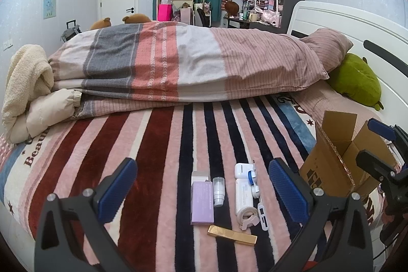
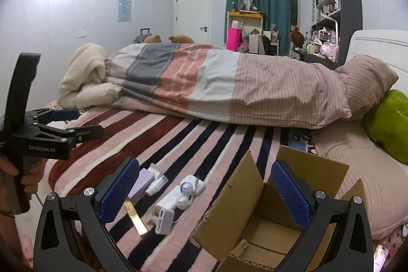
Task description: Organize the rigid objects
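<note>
Small rigid items lie on the striped blanket: a purple box [image 1: 202,202], a small clear bottle [image 1: 218,190], a white charger block [image 1: 244,196], a white case with a blue part [image 1: 248,173], a white adapter [image 1: 262,217] and a gold bar [image 1: 232,234]. My left gripper [image 1: 204,191] is open and empty just above them. In the right wrist view they lie at lower left: purple box [image 2: 141,182], bottle [image 2: 156,185], charger [image 2: 167,204], gold bar [image 2: 136,218]. My right gripper [image 2: 204,195] is open and empty over the open cardboard box [image 2: 257,228].
The cardboard box [image 1: 331,165] stands to the right of the items, flaps up. A folded quilt [image 1: 191,63] and pillow lie across the bed behind. A green plush [image 1: 354,80] sits by the headboard. My left gripper shows in the right wrist view [image 2: 76,122].
</note>
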{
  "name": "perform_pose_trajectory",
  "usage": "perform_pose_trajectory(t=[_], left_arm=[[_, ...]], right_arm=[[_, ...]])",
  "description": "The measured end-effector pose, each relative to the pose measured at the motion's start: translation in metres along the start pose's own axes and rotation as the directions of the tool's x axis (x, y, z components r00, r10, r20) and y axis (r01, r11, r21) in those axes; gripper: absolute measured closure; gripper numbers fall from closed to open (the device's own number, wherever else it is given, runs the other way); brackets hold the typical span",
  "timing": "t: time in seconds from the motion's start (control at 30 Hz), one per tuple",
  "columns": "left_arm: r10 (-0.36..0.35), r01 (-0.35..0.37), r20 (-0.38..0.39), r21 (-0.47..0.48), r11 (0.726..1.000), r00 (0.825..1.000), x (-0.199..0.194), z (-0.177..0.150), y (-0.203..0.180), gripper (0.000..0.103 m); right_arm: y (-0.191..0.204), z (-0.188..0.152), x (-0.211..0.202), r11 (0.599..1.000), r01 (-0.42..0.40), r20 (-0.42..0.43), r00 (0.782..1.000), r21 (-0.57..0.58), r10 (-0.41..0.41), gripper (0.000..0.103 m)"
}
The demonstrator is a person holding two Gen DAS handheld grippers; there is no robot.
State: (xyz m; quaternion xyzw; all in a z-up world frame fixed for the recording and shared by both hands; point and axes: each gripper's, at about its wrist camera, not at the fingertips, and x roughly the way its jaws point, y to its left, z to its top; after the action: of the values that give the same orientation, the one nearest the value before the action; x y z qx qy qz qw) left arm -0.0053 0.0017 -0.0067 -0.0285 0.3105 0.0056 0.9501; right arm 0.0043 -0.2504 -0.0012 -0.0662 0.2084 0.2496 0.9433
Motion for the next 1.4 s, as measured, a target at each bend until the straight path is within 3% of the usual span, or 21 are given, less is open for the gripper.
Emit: perform_pose_trajectory(t=[0.97, 1.07, 1.2, 1.3, 1.4], left_arm=[[-0.016, 0.016, 0.007, -0.025, 1.000, 1.000, -0.007, -0.008, 0.014, 0.000], [-0.019, 0.020, 0.018, -0.046, 0.999, 1.000, -0.008, -0.011, 0.028, 0.000], [-0.004, 0.006, 0.023, -0.065, 0.998, 1.000, -0.003, -0.021, 0.052, 0.000], [0.035, -0.036, -0.010, -0.067, 0.997, 0.999, 0.008, -0.033, 0.068, 0.000], [0.025, -0.027, -0.040, -0.065, 0.998, 0.999, 0.019, -0.045, 0.082, 0.000]], right_arm=[[0.021, 0.009, -0.007, 0.998, -0.050, -0.003, 0.999, -0.028, 0.050, 0.001], [0.036, 0.013, -0.008, 0.994, -0.079, 0.011, 0.997, -0.077, 0.080, 0.017], [0.073, 0.018, 0.001, 0.969, -0.163, -0.003, 0.986, -0.185, 0.166, 0.031], [0.100, 0.014, 0.024, 0.936, -0.276, -0.102, 0.960, -0.218, 0.260, 0.045], [0.119, -0.003, 0.057, 0.909, -0.361, -0.230, 0.921, -0.206, 0.314, 0.057]])
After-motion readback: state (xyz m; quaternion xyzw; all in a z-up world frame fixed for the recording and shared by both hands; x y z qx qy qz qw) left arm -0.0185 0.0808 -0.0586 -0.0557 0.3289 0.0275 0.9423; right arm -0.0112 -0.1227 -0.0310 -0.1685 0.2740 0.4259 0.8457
